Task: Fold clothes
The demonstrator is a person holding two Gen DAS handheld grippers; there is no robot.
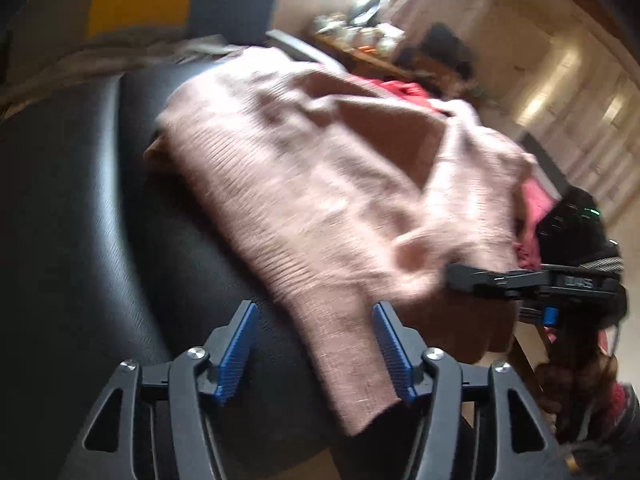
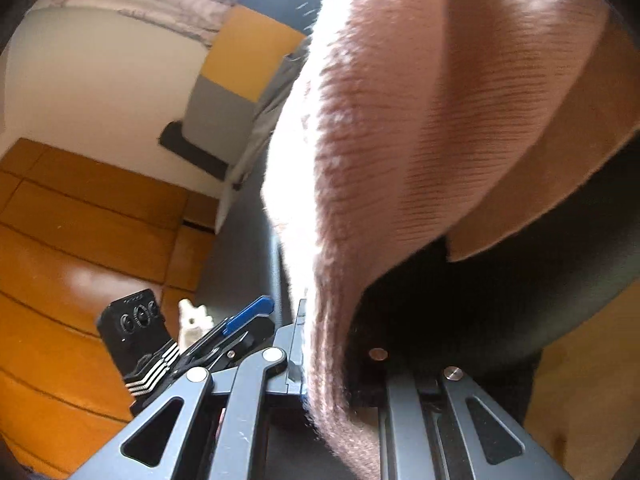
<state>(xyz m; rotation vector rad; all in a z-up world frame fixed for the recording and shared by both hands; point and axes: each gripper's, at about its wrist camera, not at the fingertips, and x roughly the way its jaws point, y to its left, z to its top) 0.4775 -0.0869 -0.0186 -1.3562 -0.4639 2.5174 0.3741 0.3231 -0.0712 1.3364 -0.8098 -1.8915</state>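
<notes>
A pale pink ribbed knit sweater (image 1: 320,168) lies on a black leather seat (image 1: 72,208). One sleeve (image 1: 352,364) runs down toward my left gripper (image 1: 316,348), which is open, its blue-padded fingers on either side of the sleeve's edge. My right gripper shows in the left wrist view (image 1: 460,276), its fingers closed on the sweater's fabric at the right. In the right wrist view the pink knit (image 2: 384,160) hangs between my right gripper's fingers (image 2: 320,360) and fills most of the frame.
Red and pink clothes (image 1: 408,92) lie behind the sweater. A yellow, grey and dark blanket (image 2: 248,60) hangs at the seat's back. Orange wooden floor (image 2: 80,232) lies below. My left gripper shows in the right wrist view (image 2: 244,320). A cluttered shelf (image 1: 360,40) stands far off.
</notes>
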